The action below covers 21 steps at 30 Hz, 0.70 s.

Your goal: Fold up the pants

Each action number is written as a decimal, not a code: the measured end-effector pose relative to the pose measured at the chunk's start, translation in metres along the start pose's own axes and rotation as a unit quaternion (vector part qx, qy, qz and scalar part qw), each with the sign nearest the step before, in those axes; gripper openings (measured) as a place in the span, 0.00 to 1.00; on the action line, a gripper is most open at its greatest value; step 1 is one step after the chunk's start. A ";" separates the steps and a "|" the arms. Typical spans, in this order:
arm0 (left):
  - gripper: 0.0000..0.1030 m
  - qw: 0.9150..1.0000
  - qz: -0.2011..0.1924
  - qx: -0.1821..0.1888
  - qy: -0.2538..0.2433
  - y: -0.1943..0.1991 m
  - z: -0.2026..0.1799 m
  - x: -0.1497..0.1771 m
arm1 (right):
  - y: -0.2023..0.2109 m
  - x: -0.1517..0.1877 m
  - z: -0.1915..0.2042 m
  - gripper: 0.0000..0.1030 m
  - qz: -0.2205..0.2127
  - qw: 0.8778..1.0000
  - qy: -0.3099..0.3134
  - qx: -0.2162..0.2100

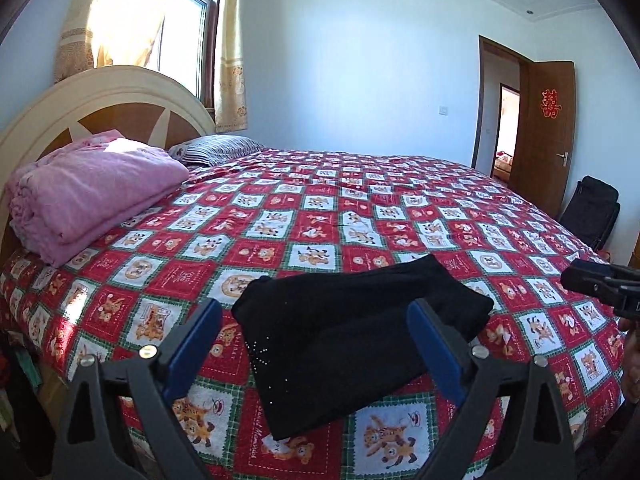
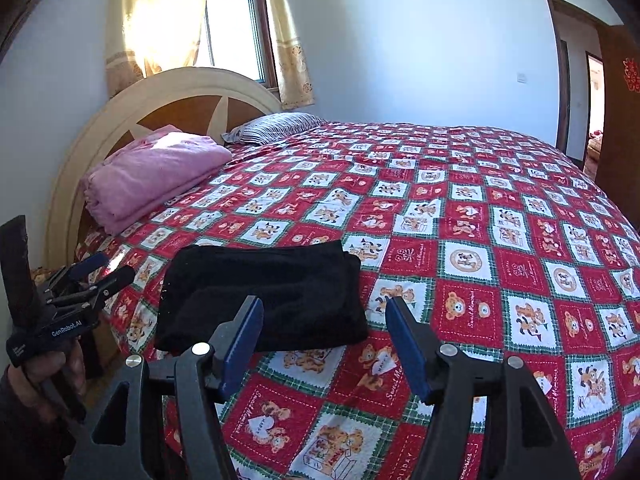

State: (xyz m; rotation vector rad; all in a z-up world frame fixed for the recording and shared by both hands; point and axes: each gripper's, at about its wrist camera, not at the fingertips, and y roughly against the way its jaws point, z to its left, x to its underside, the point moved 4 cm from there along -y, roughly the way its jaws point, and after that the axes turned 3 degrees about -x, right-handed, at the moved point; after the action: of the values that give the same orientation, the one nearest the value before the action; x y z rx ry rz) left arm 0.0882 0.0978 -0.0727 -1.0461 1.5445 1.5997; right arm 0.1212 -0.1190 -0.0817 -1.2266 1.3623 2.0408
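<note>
At far left, a folded pink blanket [image 1: 92,196] rests on the bed against the cream and brown headboard [image 1: 104,100], with a striped pillow [image 1: 216,148] just beside it toward the window [image 1: 188,28]. The left gripper [image 1: 316,344] is held above the near edge of the bed; its blue-padded fingers [image 1: 196,344] stand wide apart and carry nothing. In the right wrist view this same gripper [image 2: 104,272] appears at the left margin, beside the bed edge and apart from the garment. The black pants [image 1: 352,332] lie folded into a compact stack on the red, white and green patterned bedspread [image 1: 360,216], near the bed's near edge, with a row of small studs visible on the lower layer. The right gripper [image 2: 324,344] is positioned just to the right of the pants [image 2: 264,292], its fingers [image 2: 408,348] likewise spread and clear of the fabric. At far right, a brown door [image 1: 548,128] stands open, and a black bag [image 1: 588,212] leans near it on the floor.
</note>
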 end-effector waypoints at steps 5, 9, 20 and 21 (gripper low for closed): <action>0.95 1.000 0.000 -0.004 0.003 0.001 0.000 0.000 | 0.001 0.000 0.001 0.64 -0.004 1.000 -0.001 0.000; 0.96 1.000 -0.003 -0.004 0.003 0.003 0.000 -0.001 | 0.005 -0.001 0.003 0.64 -0.012 1.000 0.003 -0.004; 1.00 1.000 -0.002 -0.016 -0.001 0.003 -0.001 -0.002 | 0.007 -0.001 0.007 0.66 -0.016 1.000 0.010 -0.002; 1.00 1.000 -0.002 -0.018 -0.002 0.004 -0.002 -0.003 | 0.007 -0.002 0.007 0.66 -0.017 1.000 0.010 -0.002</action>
State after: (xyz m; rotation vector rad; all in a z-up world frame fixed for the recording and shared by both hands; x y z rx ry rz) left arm 0.0864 0.0959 -0.0686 -1.0643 1.5156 1.6322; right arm 0.1139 -0.1160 -0.0754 -1.2670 1.3374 2.0136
